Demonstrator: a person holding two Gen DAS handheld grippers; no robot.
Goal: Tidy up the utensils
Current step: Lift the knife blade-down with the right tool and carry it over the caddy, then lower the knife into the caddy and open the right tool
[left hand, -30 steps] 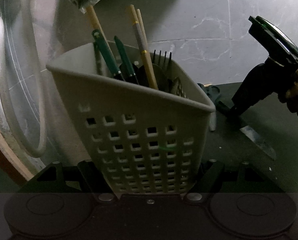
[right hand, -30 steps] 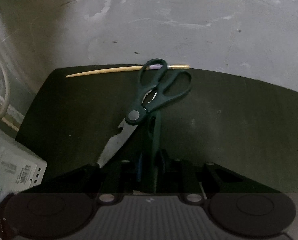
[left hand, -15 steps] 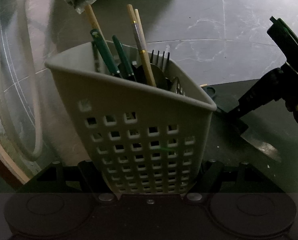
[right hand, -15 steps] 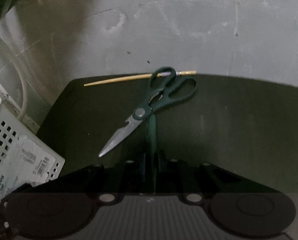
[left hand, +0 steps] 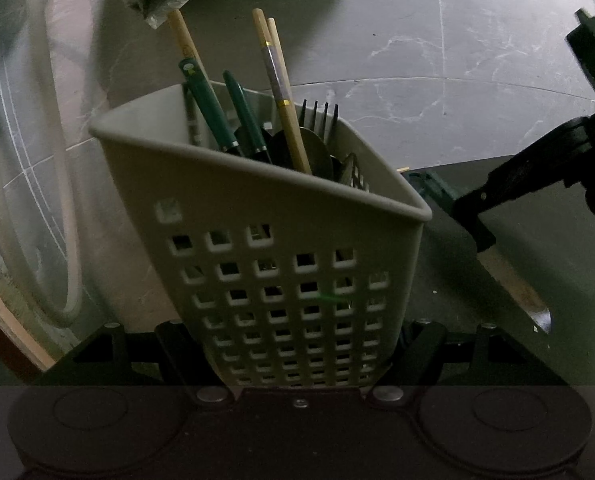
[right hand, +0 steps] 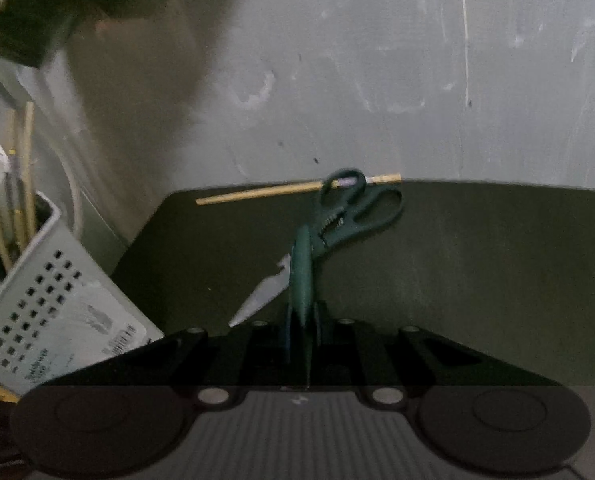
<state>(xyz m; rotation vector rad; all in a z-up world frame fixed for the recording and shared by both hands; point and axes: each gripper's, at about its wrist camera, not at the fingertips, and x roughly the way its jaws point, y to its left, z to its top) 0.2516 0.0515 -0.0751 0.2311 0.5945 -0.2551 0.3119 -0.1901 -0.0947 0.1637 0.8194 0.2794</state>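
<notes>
A grey marbled floor (left hand: 437, 40) is filling the background of both views, with a dark mat (right hand: 477, 272) lying across its near part. A perforated grey utensil basket (left hand: 289, 280) is sitting dead centre in the left wrist view, and the left gripper (left hand: 297, 344) is clamping its lower walls from both sides, so those tongs are standing wide around the basket. Inside it, wooden chopsticks (left hand: 285, 112), green-handled utensils (left hand: 209, 112) and a black fork (left hand: 321, 114) are leaning toward twelve o'clock. In the right wrist view the same basket is showing at eight o'clock, tilted.

The right gripper (right hand: 301, 332) is pinching a thin green-handled knife (right hand: 301, 272), tongs narrow and pressed on the handle; its jaws have just been closing on it. In the left wrist view that knife's blade (left hand: 513, 288) is pointing down toward four o'clock. Green kitchen scissors (right hand: 337, 224) are lying on the mat at twelve o'clock from the right gripper, their handle loop overlapping a lone chopstick (right hand: 265, 194) at the mat's far edge.
</notes>
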